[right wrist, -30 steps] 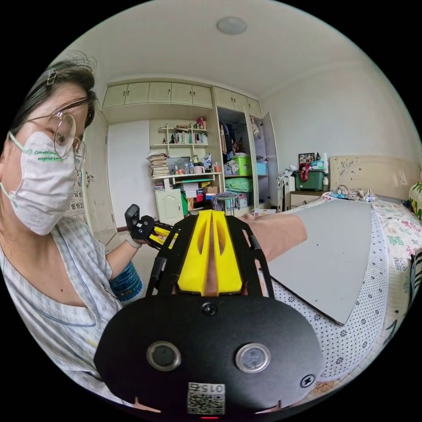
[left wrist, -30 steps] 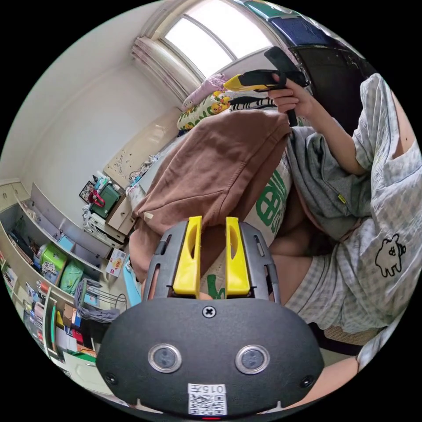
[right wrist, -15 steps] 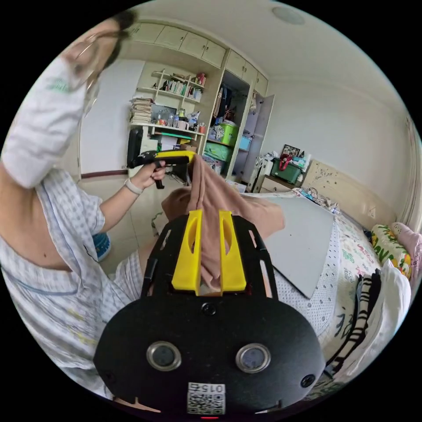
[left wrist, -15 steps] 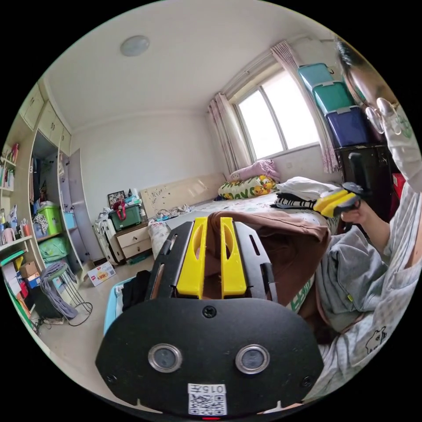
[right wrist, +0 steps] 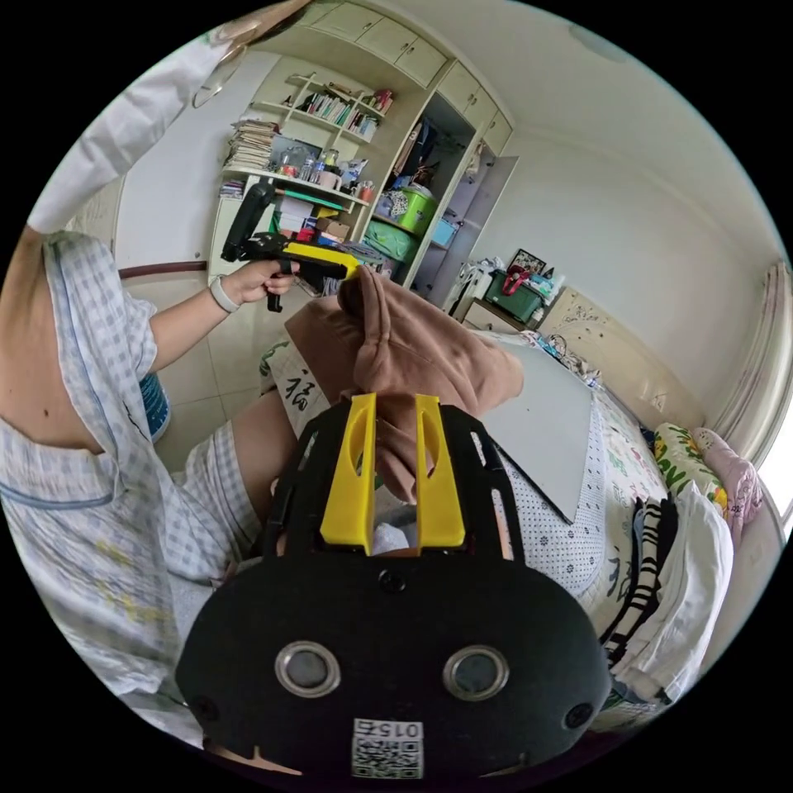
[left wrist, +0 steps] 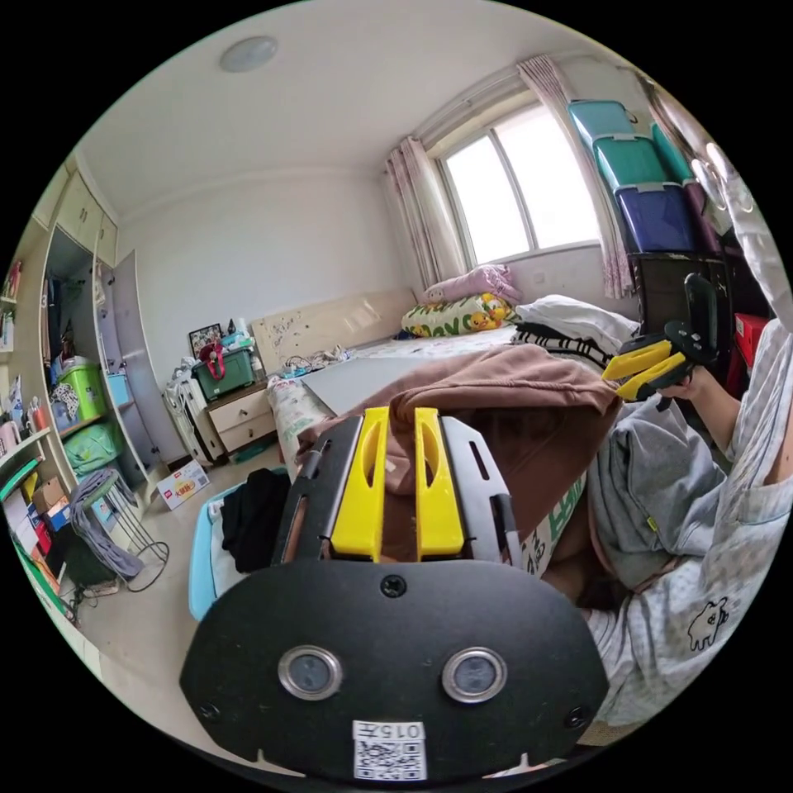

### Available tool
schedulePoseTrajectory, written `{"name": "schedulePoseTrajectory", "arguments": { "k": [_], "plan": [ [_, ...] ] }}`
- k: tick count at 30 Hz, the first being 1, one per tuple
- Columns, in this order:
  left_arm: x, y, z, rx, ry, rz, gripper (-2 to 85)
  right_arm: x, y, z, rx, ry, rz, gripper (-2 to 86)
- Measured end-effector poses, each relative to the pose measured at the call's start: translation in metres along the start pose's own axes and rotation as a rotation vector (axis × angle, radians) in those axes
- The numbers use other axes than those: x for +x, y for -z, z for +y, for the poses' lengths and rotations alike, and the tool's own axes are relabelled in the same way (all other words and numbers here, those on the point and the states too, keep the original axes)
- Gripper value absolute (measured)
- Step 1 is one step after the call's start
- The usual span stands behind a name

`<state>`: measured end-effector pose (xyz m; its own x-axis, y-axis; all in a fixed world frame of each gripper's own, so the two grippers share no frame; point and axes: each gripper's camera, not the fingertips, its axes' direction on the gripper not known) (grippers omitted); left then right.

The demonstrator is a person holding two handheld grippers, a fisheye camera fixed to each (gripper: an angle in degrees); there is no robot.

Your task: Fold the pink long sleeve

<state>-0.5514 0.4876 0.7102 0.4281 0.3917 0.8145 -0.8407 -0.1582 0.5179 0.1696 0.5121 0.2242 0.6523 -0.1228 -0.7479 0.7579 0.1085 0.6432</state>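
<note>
The pink-brown long sleeve [left wrist: 504, 388] hangs bunched between my two grippers, above the person's lap. In the left gripper view my left gripper [left wrist: 401, 413] is shut on a fold of it. At the right of that view, the right gripper [left wrist: 613, 384] holds the garment's other end. In the right gripper view my right gripper [right wrist: 394, 401] has a thick bunch of the long sleeve [right wrist: 413, 355] pressed between its jaws. There the left gripper [right wrist: 351, 268] pinches the garment's top up at the left.
A grey board [right wrist: 545, 429] lies on the bed behind the garment. Folded clothes [right wrist: 686, 562] are stacked on the bed. A grey garment [left wrist: 661, 487] rests on the person's lap beside a printed bag [left wrist: 553, 520]. A blue basket [left wrist: 202, 562] stands on the floor.
My left gripper was open in front of the long sleeve and has shut on it. Both grippers have swung, and the garment now hangs between them. More cloth sits between the right jaws.
</note>
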Motion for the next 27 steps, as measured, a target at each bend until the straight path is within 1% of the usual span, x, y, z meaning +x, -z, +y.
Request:
{"name": "schedulePoseTrajectory", "arguments": {
  "k": [3, 5, 8, 12, 14, 15, 17, 19, 20, 21, 22, 23, 24, 25, 26, 27],
  "plan": [
    [0.001, -0.005, 0.023, -0.085, -0.038, 0.012, 6.0, 0.0, 0.001, 0.004, -0.035, -0.005, 0.011, 9.3],
    [0.0, -0.008, 0.035, -0.106, -0.052, 0.016, 6.6, 0.005, 0.005, 0.009, -0.016, -0.042, 0.016, 7.6],
    [-0.003, -0.018, 0.05, -0.134, -0.049, 0.058, 6.7, 0.014, 0.008, 0.017, -0.045, -0.077, -0.009, 6.0],
    [0.002, -0.039, 0.079, -0.195, -0.098, 0.083, 3.9, 0.022, 0.02, 0.031, -0.045, -0.115, 0.017, 0.6],
    [0.002, -0.04, 0.092, -0.195, -0.1, 0.063, 2.3, 0.033, 0.03, 0.038, -0.032, -0.171, 0.009, -0.3],
    [-0.003, -0.038, 0.096, -0.194, -0.069, 0.032, 1.6, 0.047, 0.039, 0.045, 0.001, -0.233, -0.001, -0.6],
    [-0.02, -0.03, 0.097, -0.147, 0.039, 0.03, 0.8, 0.079, 0.059, 0.057, 0.1, -0.378, -0.058, -0.8],
    [-0.048, -0.01, 0.095, 0.043, 0.236, 0.153, -0.1, 0.136, 0.087, 0.074, 0.287, -0.604, -0.207, -0.9],
    [-0.054, -0.006, 0.094, 0.099, 0.279, 0.181, -0.2, 0.149, 0.092, 0.075, 0.327, -0.644, -0.241, -0.9],
    [-0.06, 0.003, 0.089, 0.199, 0.341, 0.194, -0.4, 0.17, 0.101, 0.074, 0.391, -0.701, -0.264, -0.9],
    [-0.058, 0.011, 0.081, 0.297, 0.364, 0.164, -0.5, 0.185, 0.112, 0.068, 0.457, -0.745, -0.26, -0.8],
    [-0.055, 0.015, 0.076, 0.343, 0.368, 0.137, -0.6, 0.191, 0.118, 0.064, 0.496, -0.762, -0.254, -0.8],
    [-0.051, 0.02, 0.066, 0.417, 0.388, 0.095, -0.7, 0.203, 0.133, 0.057, 0.589, -0.807, -0.256, -0.7],
    [-0.052, 0.024, 0.057, 0.475, 0.437, 0.106, -0.7, 0.216, 0.146, 0.052, 0.681, -0.878, -0.306, -0.6],
    [-0.054, 0.024, 0.054, 0.502, 0.474, 0.133, -0.8, 0.224, 0.152, 0.05, 0.726, -0.912, -0.347, -0.5],
    [-0.062, 0.026, 0.05, 0.567, 0.551, 0.2, -0.8, 0.237, 0.164, 0.046, 0.813, -0.943, -0.436, -0.5]
  ]
}}
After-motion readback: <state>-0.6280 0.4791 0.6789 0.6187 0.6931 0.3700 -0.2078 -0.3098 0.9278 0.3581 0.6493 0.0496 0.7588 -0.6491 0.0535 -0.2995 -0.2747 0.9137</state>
